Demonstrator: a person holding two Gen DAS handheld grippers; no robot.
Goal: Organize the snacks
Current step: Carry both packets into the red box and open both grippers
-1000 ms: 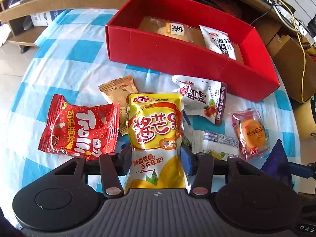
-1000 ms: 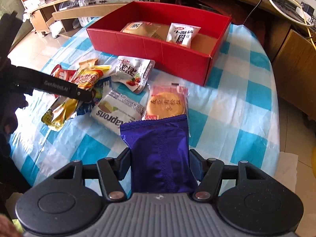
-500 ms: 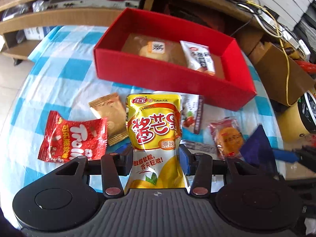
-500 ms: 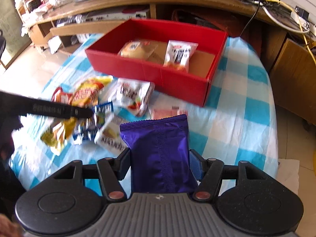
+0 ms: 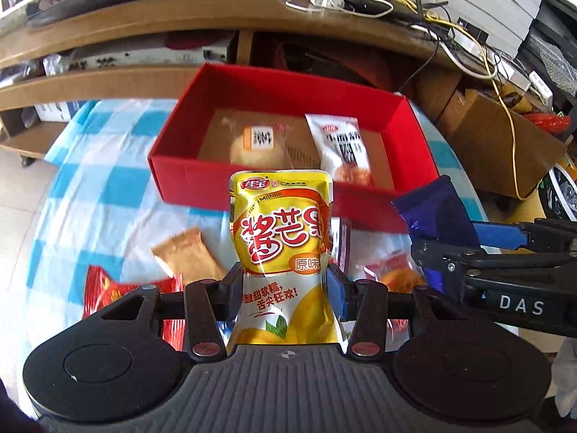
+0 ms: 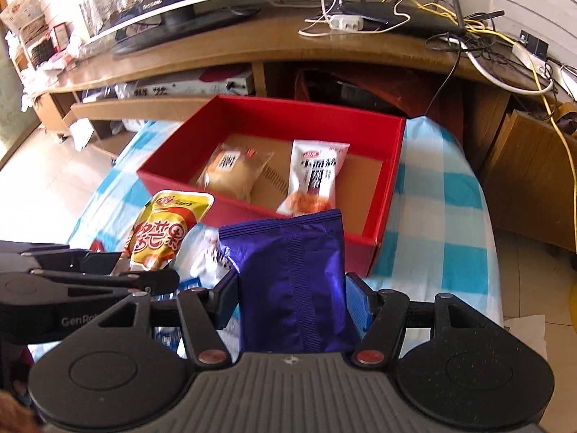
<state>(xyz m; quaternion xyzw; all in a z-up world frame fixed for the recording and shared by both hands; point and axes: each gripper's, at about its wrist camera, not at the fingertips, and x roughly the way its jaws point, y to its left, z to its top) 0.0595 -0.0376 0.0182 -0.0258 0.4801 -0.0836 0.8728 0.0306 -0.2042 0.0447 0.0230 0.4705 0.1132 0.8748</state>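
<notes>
My left gripper (image 5: 285,281) is shut on a yellow mango snack pouch (image 5: 281,231) and holds it above the table, in front of the red box (image 5: 252,187). My right gripper (image 6: 292,288) is shut on a purple snack packet (image 6: 288,267), also raised, near the box's near wall (image 6: 317,231). The box holds a bun in clear wrap (image 6: 234,169) and a white snack packet (image 6: 313,180). In the left wrist view the purple packet (image 5: 436,213) shows at the right; in the right wrist view the yellow pouch (image 6: 162,231) shows at the left.
On the blue-checked tablecloth (image 5: 101,187) lie a tan packet (image 5: 184,252), a red candy bag (image 5: 108,288) and an orange cake packet (image 5: 393,274). A wooden TV stand (image 6: 252,47) with cables is behind the table. A cardboard box (image 5: 501,144) stands at right.
Both grippers have risen and moved toward the red box with their packets. The box now looks closer and its inside is more visible.
</notes>
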